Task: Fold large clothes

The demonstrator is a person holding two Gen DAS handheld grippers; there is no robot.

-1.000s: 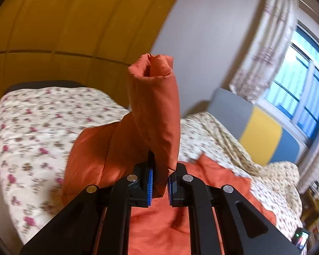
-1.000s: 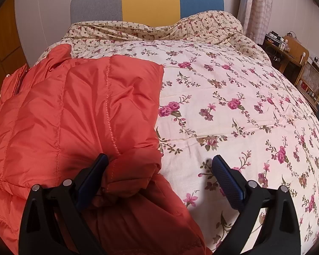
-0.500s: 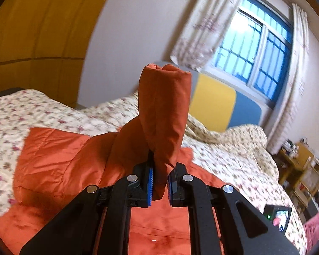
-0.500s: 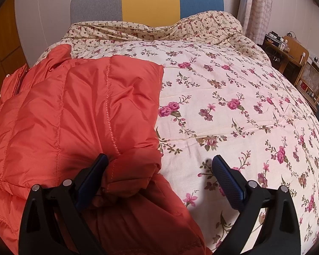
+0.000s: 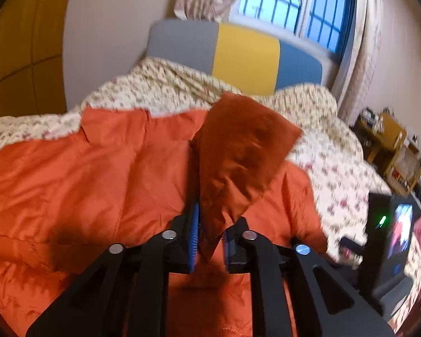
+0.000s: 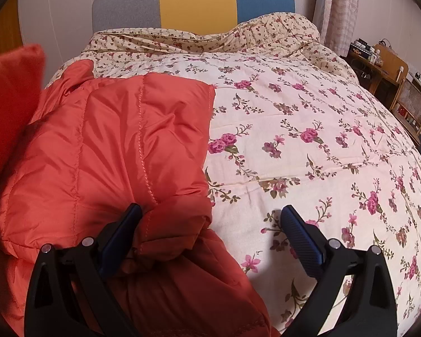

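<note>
An orange puffer jacket (image 5: 84, 174) lies spread on a floral bedspread (image 6: 308, 140). My left gripper (image 5: 210, 224) is shut on one sleeve (image 5: 238, 151) of the jacket and holds it up over the jacket's body. In the right wrist view the jacket (image 6: 120, 146) lies at the left with one folded panel on top. My right gripper (image 6: 210, 224) is open and rests low at the jacket's right edge, its left finger against a bunched fold, its right finger over bare bedspread. The lifted sleeve (image 6: 11, 90) shows at the far left.
A grey, yellow and blue headboard (image 6: 193, 2) stands at the far end of the bed. A wooden desk and chair (image 6: 393, 84) stand to the right. A window with curtains (image 5: 294, 5) is behind the headboard. A lit device screen (image 5: 398, 230) shows at the right.
My left gripper has swung right and tipped downward with the sleeve, which now leans over the jacket body toward the headboard. My right gripper has not moved.
</note>
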